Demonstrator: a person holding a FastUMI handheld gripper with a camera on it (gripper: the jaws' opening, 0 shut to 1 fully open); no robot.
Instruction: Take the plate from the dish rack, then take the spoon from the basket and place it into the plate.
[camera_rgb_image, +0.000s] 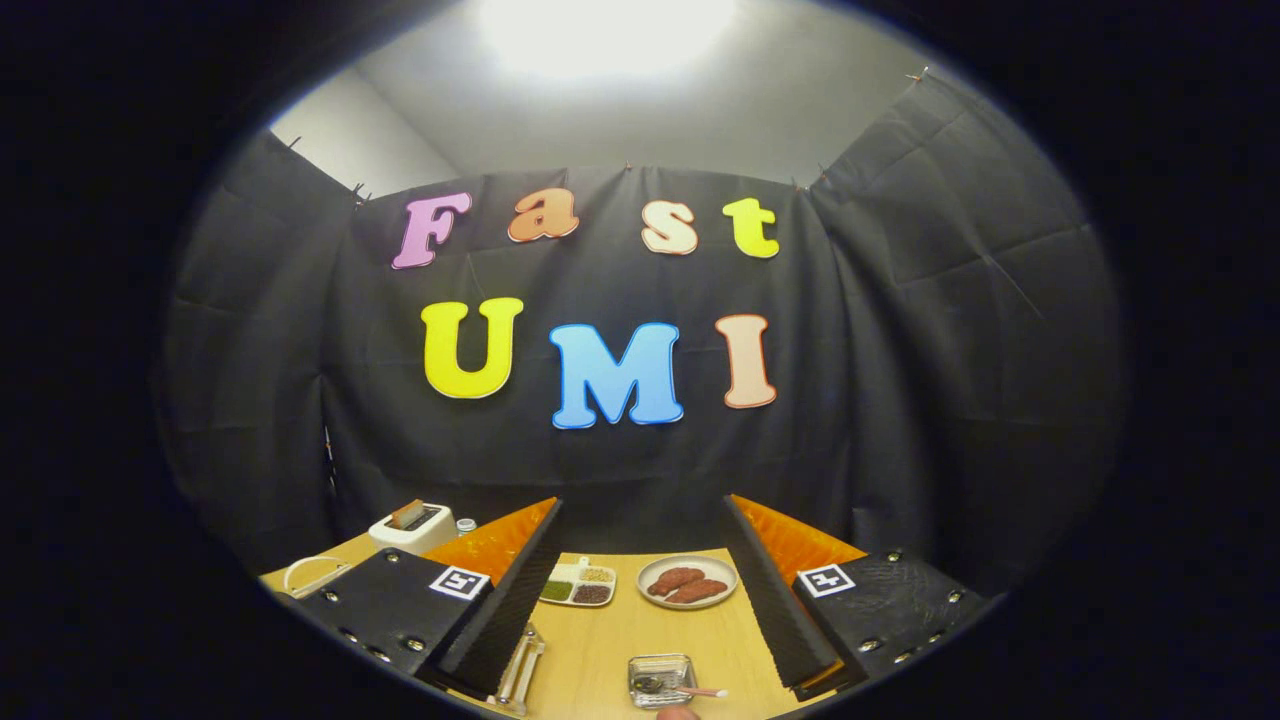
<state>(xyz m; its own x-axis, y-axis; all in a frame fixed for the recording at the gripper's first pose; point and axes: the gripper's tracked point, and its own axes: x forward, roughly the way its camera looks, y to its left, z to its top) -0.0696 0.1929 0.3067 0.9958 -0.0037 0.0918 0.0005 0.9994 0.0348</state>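
Across the whole lower scene runs the wooden table (640, 640), and over it the gripper (642, 515) hangs with its two black-and-orange fingers spread wide, nothing between the pads.

At the far left, beyond the left finger, stands a white toaster (412, 525). Just left of it and nearer is a white wire frame (315, 575), possibly the dish rack, though it is too small to say if a plate sits in it. Ahead and between the fingers lie a round plate (688, 582) holding brown pieces of food and, just to its left, a divided tray (578, 583) of small portions. Whether this plate is the task's own I cannot tell.

Nearer, low between the fingers and well behind their tips, sits a small clear basket (662, 678). The spoon (672, 688) lies in it, its long axis running left to right, dark bowl to the left and pale handle poking out over the right rim. A fingertip (680, 712) touches the table just in front of the basket.

To my judgement, reaching the spoon calls for drawing the gripper back and down, with the fingers closing across the handle from the near and far sides.
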